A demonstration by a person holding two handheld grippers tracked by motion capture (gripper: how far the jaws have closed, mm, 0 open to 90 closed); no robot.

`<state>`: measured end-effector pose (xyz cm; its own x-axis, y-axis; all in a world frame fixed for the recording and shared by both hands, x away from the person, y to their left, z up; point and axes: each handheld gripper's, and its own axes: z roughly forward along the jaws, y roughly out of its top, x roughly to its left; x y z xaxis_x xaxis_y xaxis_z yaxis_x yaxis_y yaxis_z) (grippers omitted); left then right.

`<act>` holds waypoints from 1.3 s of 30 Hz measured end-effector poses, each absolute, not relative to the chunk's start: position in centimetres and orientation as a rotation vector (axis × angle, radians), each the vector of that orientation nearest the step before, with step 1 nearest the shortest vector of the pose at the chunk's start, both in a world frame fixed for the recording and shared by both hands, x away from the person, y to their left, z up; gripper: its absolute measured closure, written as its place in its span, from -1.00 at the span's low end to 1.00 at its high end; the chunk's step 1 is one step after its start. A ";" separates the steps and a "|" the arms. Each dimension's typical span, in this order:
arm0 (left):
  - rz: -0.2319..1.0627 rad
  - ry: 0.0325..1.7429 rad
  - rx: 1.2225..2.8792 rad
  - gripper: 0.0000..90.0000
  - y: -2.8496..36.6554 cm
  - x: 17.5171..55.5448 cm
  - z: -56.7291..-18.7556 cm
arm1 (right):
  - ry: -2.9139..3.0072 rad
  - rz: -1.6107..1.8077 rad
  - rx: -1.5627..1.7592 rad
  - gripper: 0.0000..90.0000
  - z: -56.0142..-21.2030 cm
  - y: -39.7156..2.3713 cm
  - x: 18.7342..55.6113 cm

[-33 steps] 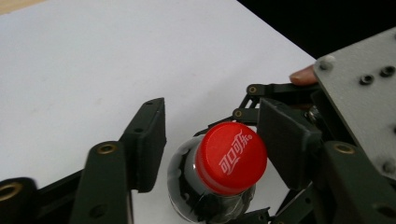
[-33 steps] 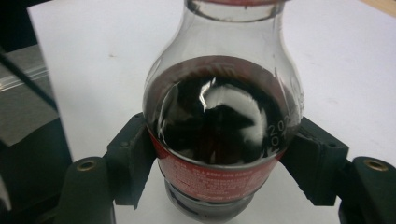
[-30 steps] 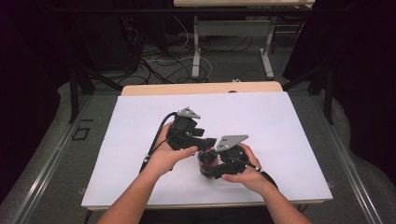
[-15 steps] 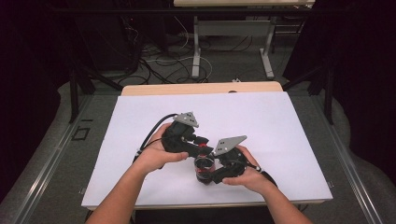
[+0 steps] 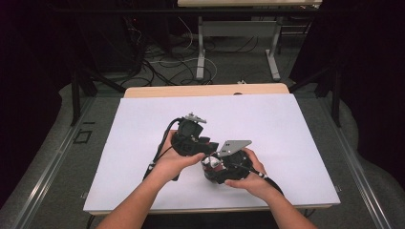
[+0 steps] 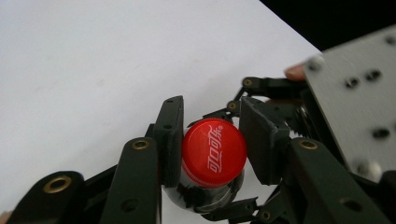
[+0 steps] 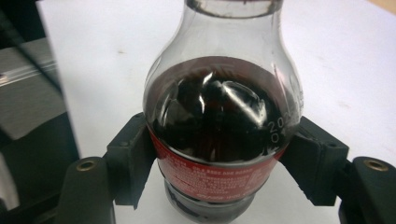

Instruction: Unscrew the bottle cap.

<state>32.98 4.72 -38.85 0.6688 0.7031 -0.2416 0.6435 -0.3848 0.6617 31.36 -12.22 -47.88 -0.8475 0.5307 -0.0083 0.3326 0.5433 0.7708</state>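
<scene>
A small glass cola bottle (image 7: 223, 121) with dark drink and a red label stands between the pads of my right gripper (image 7: 223, 163), which is shut on its body. Its red cap (image 6: 214, 151) sits between the pads of my left gripper (image 6: 211, 122). Those jaws have just been closing and now press on the cap from both sides. In the high view both hands meet near the front middle of the table. There the left gripper (image 5: 206, 147) comes in from the left onto the bottle (image 5: 210, 163), and the right gripper (image 5: 217, 168) holds it from the right.
A white sheet (image 5: 286, 133) covers the table, with a strip of bare wood (image 5: 205, 90) at the far edge. Cables trail from both grippers toward the person. Beyond the table are metal legs and loose cables on the floor.
The left gripper has shifted slightly toward the bottle's top and settled on the cap. The right hand has kept still with the bottle.
</scene>
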 end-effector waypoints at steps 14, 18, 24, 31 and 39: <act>0.103 0.917 2.084 -0.05 5.7 33.7 -38.2 | 2.536 1.235 0.727 -0.32 -47.9 -12.6 31.6; 0.071 0.769 2.143 -0.10 6.3 33.8 -38.1 | 2.568 1.279 0.717 -0.32 -47.8 -12.7 31.6; 0.084 0.560 2.272 0.06 6.4 33.9 -38.2 | 2.613 1.311 0.690 -0.33 -47.9 -12.6 31.5; 0.049 0.458 2.291 0.31 6.2 34.2 -38.5 | 2.657 1.297 0.647 -0.33 -47.9 -12.4 31.4; 0.022 0.672 2.249 0.42 5.9 33.8 -38.4 | 2.628 1.286 0.657 -0.32 -48.0 -12.3 31.3</act>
<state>33.76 5.87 -38.38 0.8605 0.4730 -0.1891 0.4598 -0.5613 0.6882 31.31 -12.33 -47.98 -0.8945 0.4427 0.0624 0.3208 0.5385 0.7792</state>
